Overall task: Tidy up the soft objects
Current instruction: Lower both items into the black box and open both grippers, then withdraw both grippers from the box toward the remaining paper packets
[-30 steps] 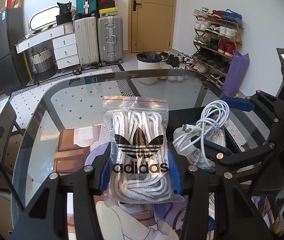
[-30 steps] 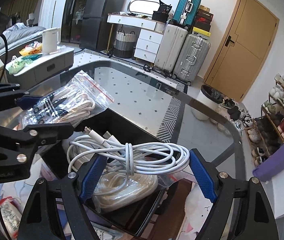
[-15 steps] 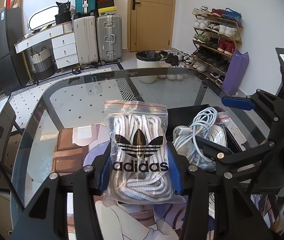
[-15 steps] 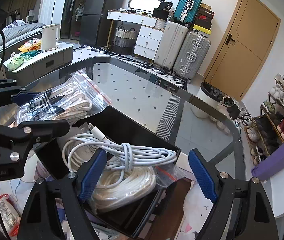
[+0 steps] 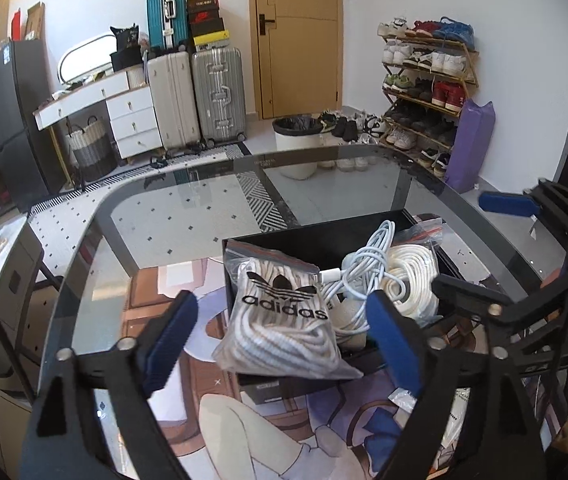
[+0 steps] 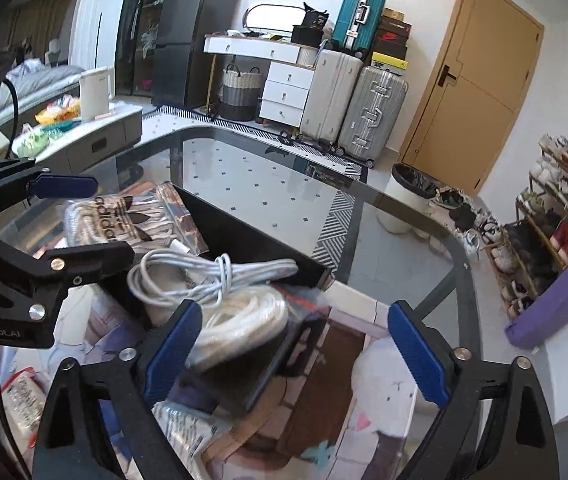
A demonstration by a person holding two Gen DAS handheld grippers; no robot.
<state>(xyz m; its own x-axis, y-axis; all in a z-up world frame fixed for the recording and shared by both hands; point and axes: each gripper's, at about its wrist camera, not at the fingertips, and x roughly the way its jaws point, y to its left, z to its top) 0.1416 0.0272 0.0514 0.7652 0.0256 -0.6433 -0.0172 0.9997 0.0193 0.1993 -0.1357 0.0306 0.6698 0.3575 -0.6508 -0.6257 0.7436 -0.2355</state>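
Note:
A clear zip bag of white laces printed "adidas" lies tilted over the near left rim of the black box. My left gripper straddles the bag; its jaws are opening and its blue pads stand clear of it. Inside the box lie a loose white cable and a bagged white rope coil. My right gripper hovers at the box's near right corner, jaws opening and gripping nothing. The rope coil is just behind its left pad, with the cable farther in.
The box sits on a glass table over a cartoon-printed mat. Another plastic packet lies on the mat near the left gripper's body. The table's rounded far edge has a bin, suitcases and a shoe rack beyond it.
The left gripper has opened and the adidas bag has dropped onto the box's rim. The right gripper let the white cable fall into the box, widened, and shifted right.

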